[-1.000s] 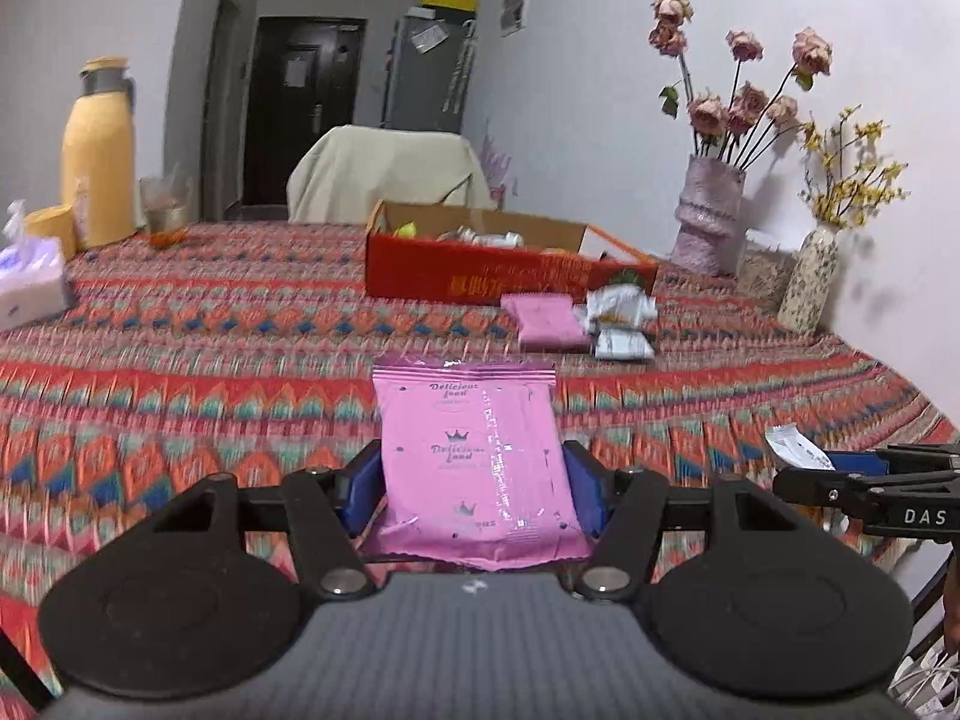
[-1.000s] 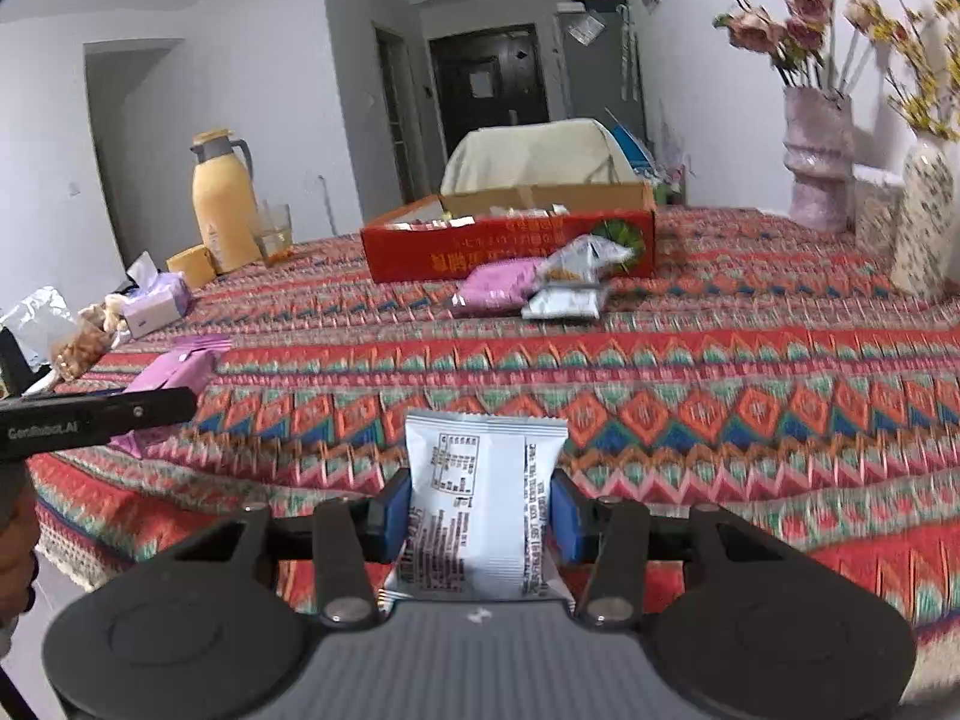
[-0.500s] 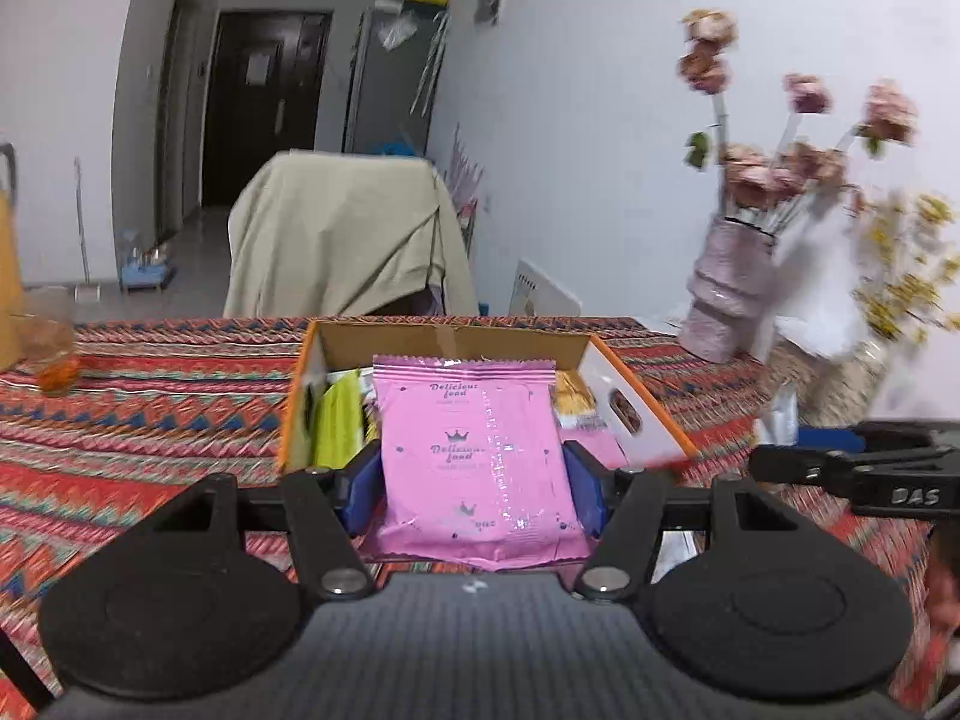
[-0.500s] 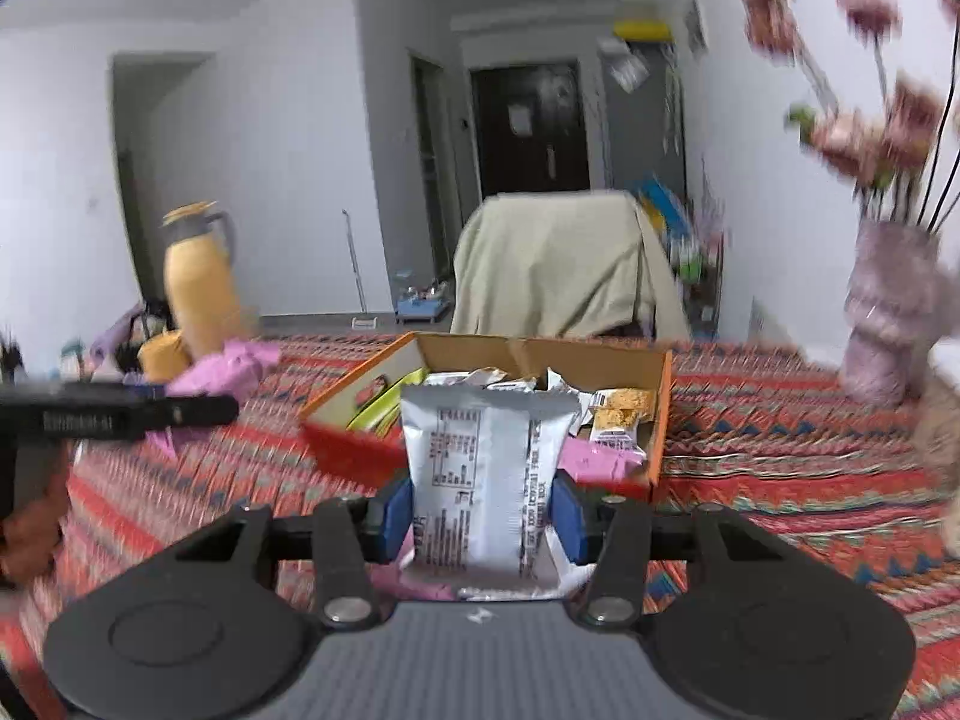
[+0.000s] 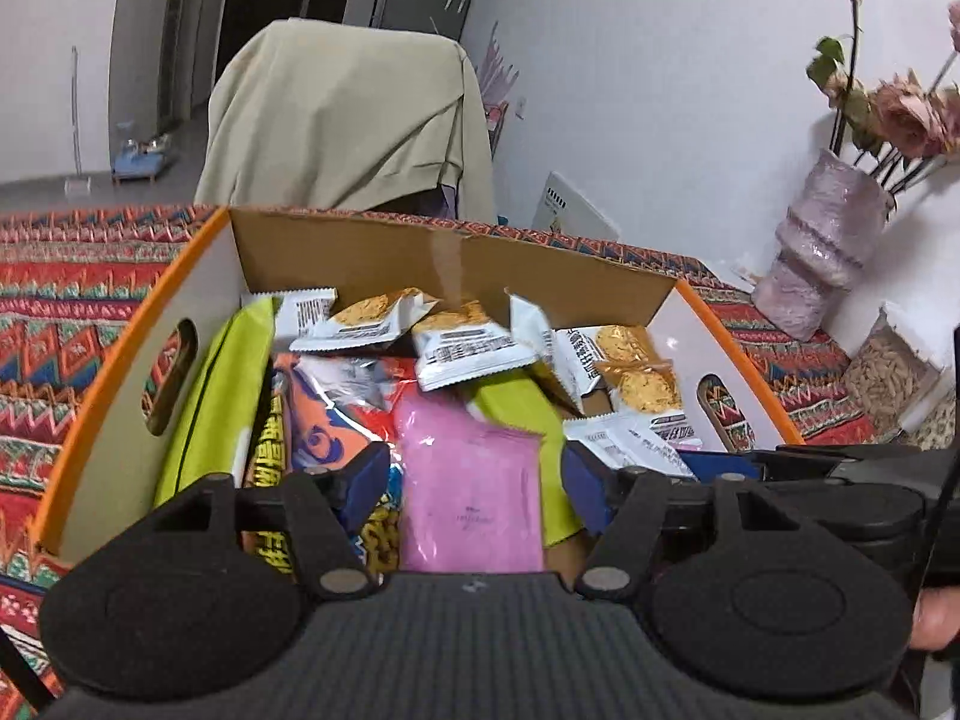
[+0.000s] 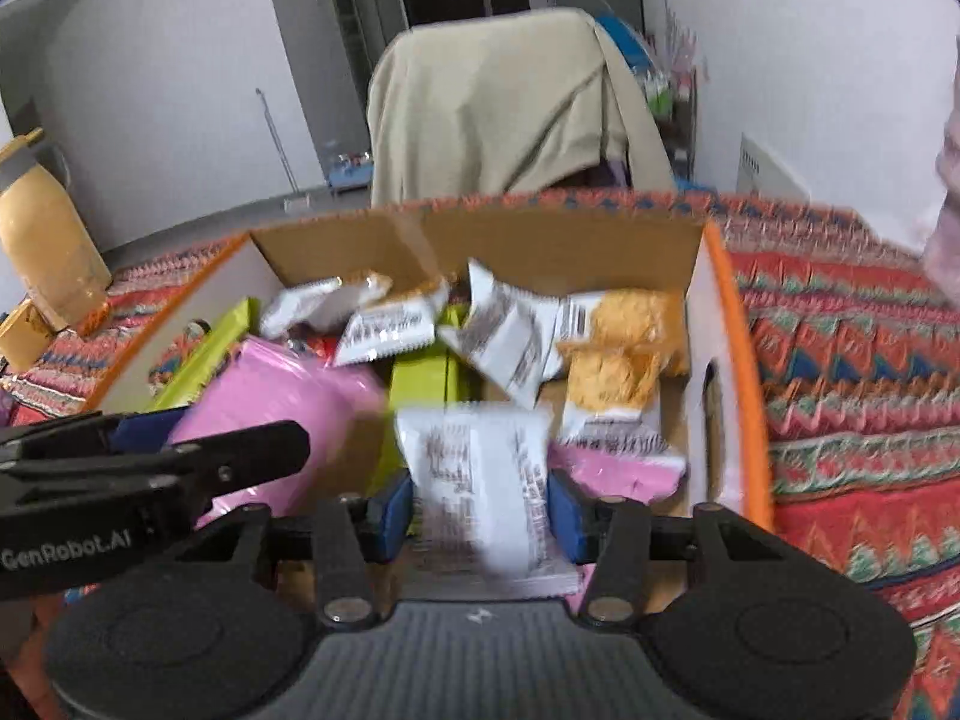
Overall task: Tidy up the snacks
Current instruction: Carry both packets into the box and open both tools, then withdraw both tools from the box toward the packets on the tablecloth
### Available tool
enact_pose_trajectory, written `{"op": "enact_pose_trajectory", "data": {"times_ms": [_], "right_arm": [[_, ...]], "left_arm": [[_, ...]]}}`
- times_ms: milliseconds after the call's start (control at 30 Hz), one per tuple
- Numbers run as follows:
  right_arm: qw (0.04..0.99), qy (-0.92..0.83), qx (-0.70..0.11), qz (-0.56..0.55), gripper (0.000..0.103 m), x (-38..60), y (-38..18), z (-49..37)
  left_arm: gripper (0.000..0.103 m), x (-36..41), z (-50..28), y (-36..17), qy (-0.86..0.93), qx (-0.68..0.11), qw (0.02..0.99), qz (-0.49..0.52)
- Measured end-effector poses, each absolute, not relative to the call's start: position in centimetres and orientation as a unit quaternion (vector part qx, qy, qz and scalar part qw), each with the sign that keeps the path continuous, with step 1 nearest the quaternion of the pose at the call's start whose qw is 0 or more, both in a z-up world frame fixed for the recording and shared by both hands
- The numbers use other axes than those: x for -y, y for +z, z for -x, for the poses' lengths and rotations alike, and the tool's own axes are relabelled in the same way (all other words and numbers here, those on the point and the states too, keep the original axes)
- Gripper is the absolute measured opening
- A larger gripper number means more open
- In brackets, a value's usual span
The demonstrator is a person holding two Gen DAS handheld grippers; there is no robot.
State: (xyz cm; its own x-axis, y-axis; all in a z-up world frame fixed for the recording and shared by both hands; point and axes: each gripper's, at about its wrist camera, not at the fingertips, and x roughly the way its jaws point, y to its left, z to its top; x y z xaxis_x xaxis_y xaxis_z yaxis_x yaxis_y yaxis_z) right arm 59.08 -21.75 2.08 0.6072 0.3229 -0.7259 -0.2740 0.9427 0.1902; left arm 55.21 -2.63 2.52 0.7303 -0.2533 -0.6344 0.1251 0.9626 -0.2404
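Observation:
An orange-rimmed cardboard box (image 5: 444,252) (image 6: 729,324) holds several snack packets. My left gripper (image 5: 474,474) is open over the box, fingers wide apart; the pink packet (image 5: 471,498) (image 6: 282,414) lies loose between them, tilted down into the box. My right gripper (image 6: 480,504) hangs over the box's right part with a white printed packet (image 6: 480,480) between its blue pads; the packet is blurred and I cannot tell whether the pads still clamp it. The left gripper's body shows in the right wrist view (image 6: 150,468).
Green packets (image 5: 210,408), white-and-gold biscuit packets (image 5: 468,348) and an orange packet (image 5: 306,420) fill the box. A draped chair (image 5: 348,120) stands behind the table. A pink vase (image 5: 822,258) stands at right, a yellow jug (image 6: 42,240) at left.
Both grippers moved forward from the table's near edge to above the box. The left gripper opened and the pink packet has dropped lower between its fingers.

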Motion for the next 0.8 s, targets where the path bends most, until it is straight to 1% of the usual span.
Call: {"op": "enact_pose_trajectory", "data": {"times_ms": [33,133,233,367,433,500,567,600,700,800], "right_arm": [[0.9,0.164,-0.404,-0.024,0.053,21.6,2.1,-59.0],[0.898,0.172,-0.403,-0.032,0.06,21.8,2.5,-58.8],[0.906,0.169,-0.387,-0.024,0.064,22.0,4.2,-57.4],[0.918,0.166,-0.359,-0.009,0.064,22.8,7.7,-54.2],[0.925,0.165,-0.341,-0.001,0.065,23.5,9.6,-51.8],[0.933,0.167,-0.319,0.007,0.068,24.5,11.5,-48.6],[0.941,0.165,-0.295,0.022,0.077,25.3,13.0,-45.3],[0.945,0.164,-0.281,0.033,0.077,25.6,13.6,-43.1],[0.954,0.164,-0.246,0.052,0.078,26.7,14.6,-37.1],[0.963,0.16,-0.208,0.055,0.082,26.9,14.4,-31.0]], "left_arm": [[0.073,2.3,-55.3,2.5,-0.105,-0.353,0.925,0.095],[0.073,1.4,-54.6,3.4,-0.102,-0.347,0.926,0.104],[0.073,0.9,-53.0,5.2,-0.101,-0.337,0.931,0.093],[0.074,0.5,-48.9,8.6,-0.096,-0.322,0.941,0.05],[0.079,0.3,-45.5,10.3,-0.097,-0.305,0.947,0.02],[0.083,-0.2,-41.4,11.6,-0.101,-0.279,0.955,-0.002],[0.085,-1.1,-36.8,12.4,-0.109,-0.251,0.962,-0.012],[0.088,-1.7,-34.2,12.6,-0.112,-0.238,0.965,-0.012],[0.099,-3.1,-28.1,12.2,-0.113,-0.201,0.973,-0.005],[0.1,-4.0,-22.5,10.4,-0.1,-0.182,0.978,0.01]]}}
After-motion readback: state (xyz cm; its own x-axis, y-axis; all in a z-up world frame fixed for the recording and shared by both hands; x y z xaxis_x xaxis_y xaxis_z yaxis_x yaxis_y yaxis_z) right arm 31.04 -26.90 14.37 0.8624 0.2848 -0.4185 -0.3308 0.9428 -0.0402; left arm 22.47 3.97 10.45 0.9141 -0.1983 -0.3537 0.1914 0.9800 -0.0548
